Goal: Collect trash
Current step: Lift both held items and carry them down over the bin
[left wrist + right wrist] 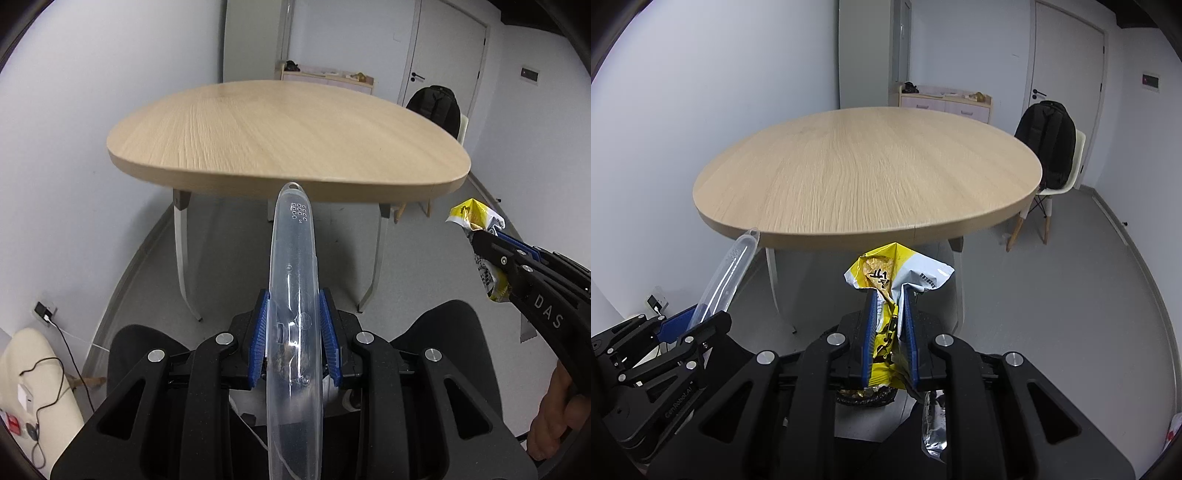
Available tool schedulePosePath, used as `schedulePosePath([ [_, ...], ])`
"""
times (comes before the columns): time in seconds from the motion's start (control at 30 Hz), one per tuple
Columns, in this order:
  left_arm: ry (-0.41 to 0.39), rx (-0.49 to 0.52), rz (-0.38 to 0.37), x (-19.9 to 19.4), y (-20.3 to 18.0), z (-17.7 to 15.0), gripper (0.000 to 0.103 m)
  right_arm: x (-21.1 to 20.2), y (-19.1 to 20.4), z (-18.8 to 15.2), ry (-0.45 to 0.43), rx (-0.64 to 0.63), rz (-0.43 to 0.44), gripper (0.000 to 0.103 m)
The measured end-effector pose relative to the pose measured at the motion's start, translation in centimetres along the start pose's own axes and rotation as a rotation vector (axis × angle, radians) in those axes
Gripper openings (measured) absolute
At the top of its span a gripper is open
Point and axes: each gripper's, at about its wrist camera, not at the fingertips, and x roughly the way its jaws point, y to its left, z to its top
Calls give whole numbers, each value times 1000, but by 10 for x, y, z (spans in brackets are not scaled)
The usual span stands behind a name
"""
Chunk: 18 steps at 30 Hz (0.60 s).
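Note:
My left gripper is shut on a long clear plastic container, held on edge and pointing up toward the table rim; some brown crumbs sit inside it near the pads. In the right wrist view the same clear plastic container and left gripper show at lower left. My right gripper is shut on a crumpled yellow and white snack wrapper, which sticks up past the fingertips. That snack wrapper and the right gripper also appear at the right edge of the left wrist view.
A rounded wooden table with a bare top stands just ahead and above both grippers. A chair with a black backpack is at its right. A low cabinet and a door line the back wall. A cable and socket are low left.

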Motion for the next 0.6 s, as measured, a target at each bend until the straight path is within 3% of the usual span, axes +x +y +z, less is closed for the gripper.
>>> schedulePosePath([
  [0.6, 91, -26, -19, 76, 14, -30, 27, 76, -3, -47, 126, 32, -10, 14],
])
